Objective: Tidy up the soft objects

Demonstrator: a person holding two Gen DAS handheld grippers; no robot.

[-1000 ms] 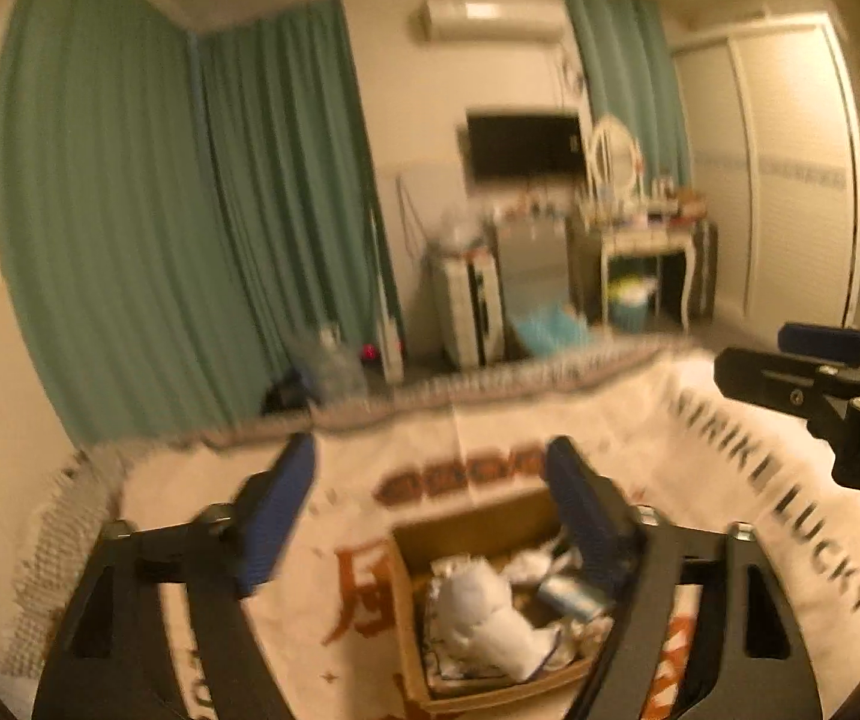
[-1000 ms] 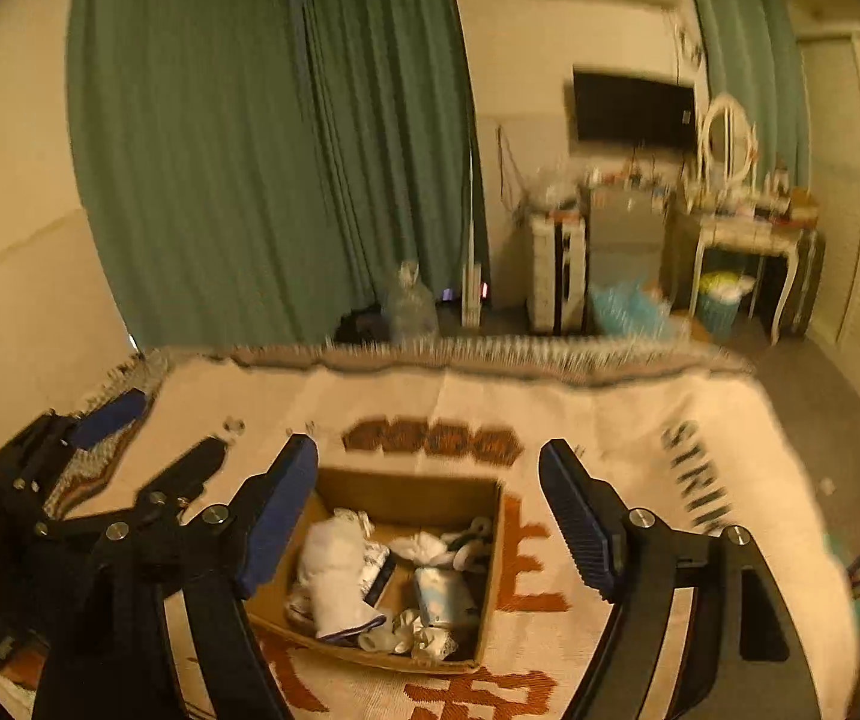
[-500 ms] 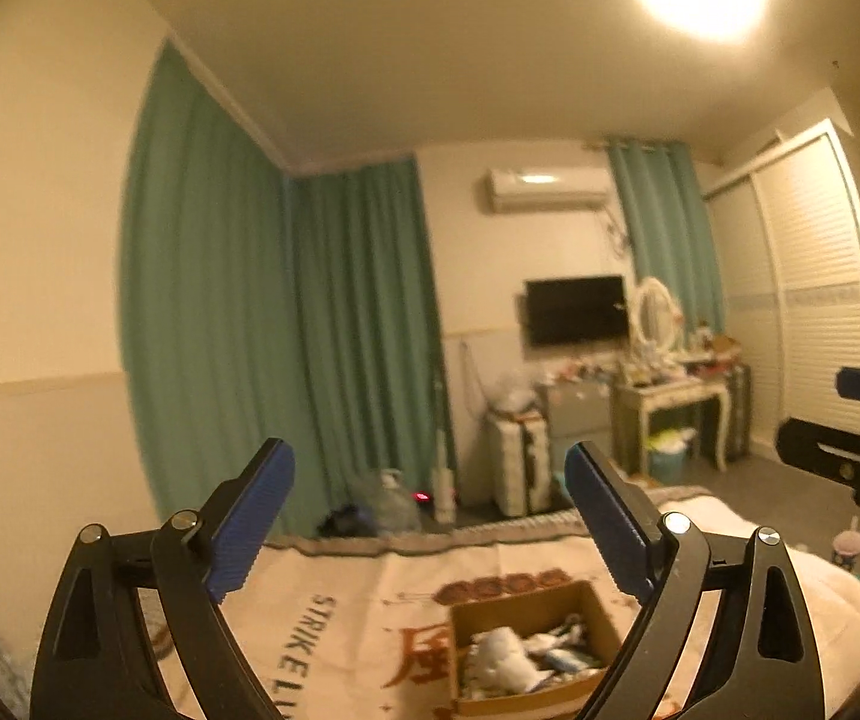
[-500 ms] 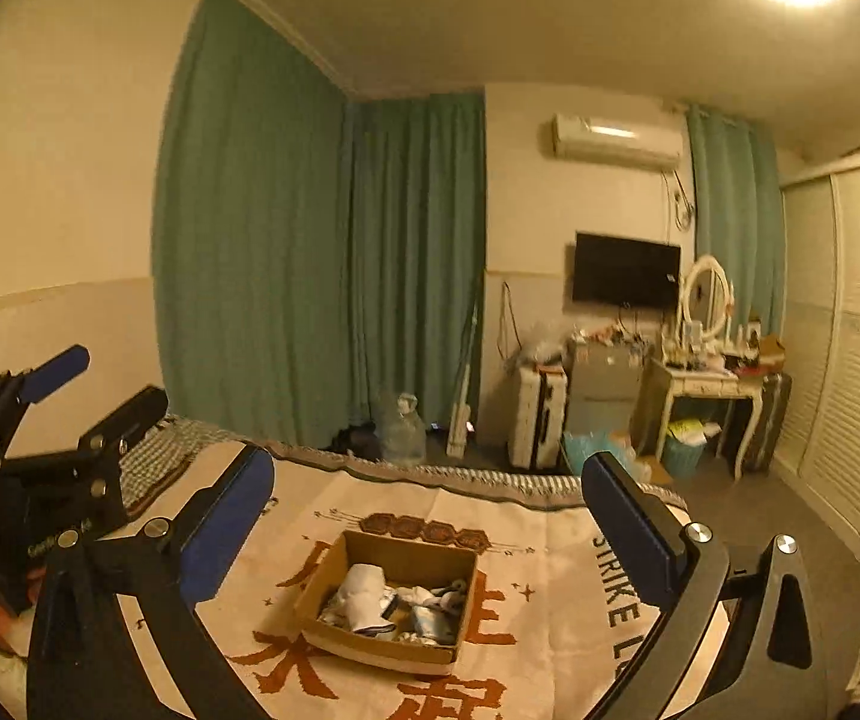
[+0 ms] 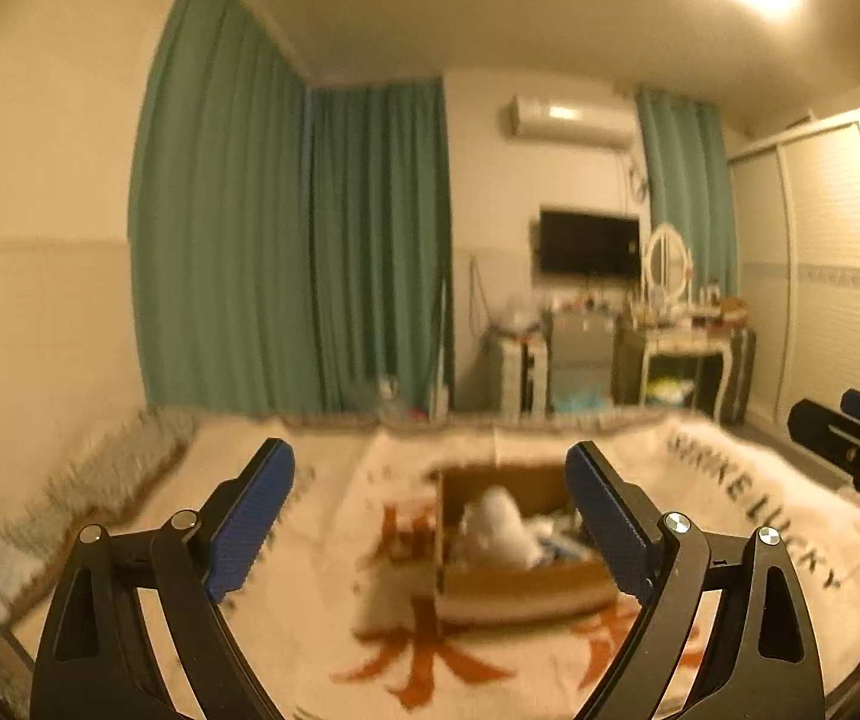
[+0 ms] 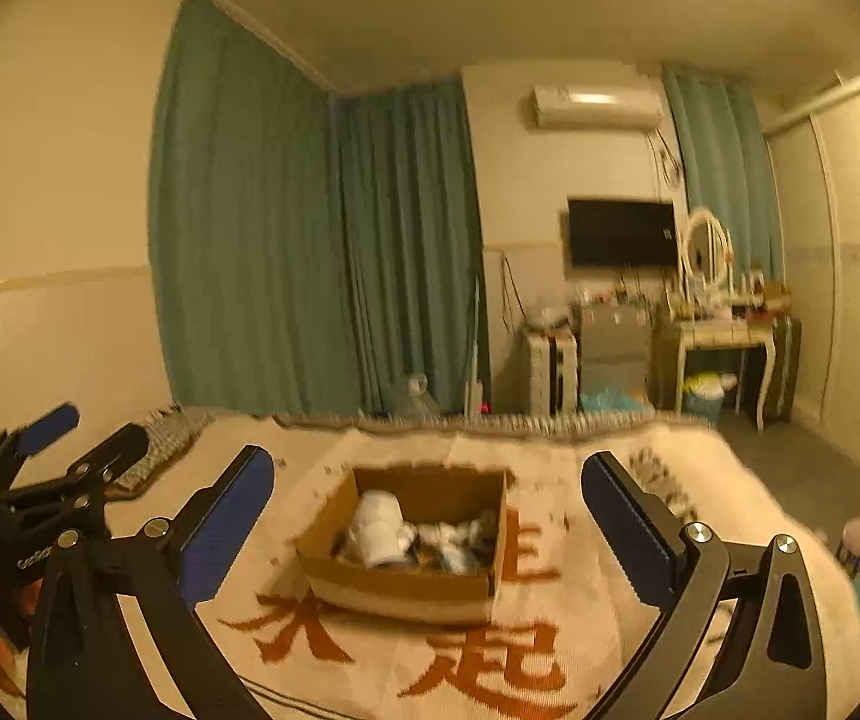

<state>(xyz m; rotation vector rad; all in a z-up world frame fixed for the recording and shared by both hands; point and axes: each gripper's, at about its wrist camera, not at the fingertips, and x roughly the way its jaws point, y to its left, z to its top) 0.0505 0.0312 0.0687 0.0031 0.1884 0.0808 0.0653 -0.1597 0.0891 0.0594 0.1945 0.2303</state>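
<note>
One box (image 6: 405,546) of soft white items (image 6: 378,525) on a blanket (image 6: 550,660), two claws above it, left claw (image 5: 430,510) wide and empty, right claw (image 6: 430,519) wide and empty

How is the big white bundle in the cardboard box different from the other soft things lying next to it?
The white bundle is larger and stands taller at the left of the box; the other soft things are smaller and lie low in a jumble to its right. The bundle looks plain white; the others look mixed, with darker bits. Both sit inside the box, untouched.
</note>
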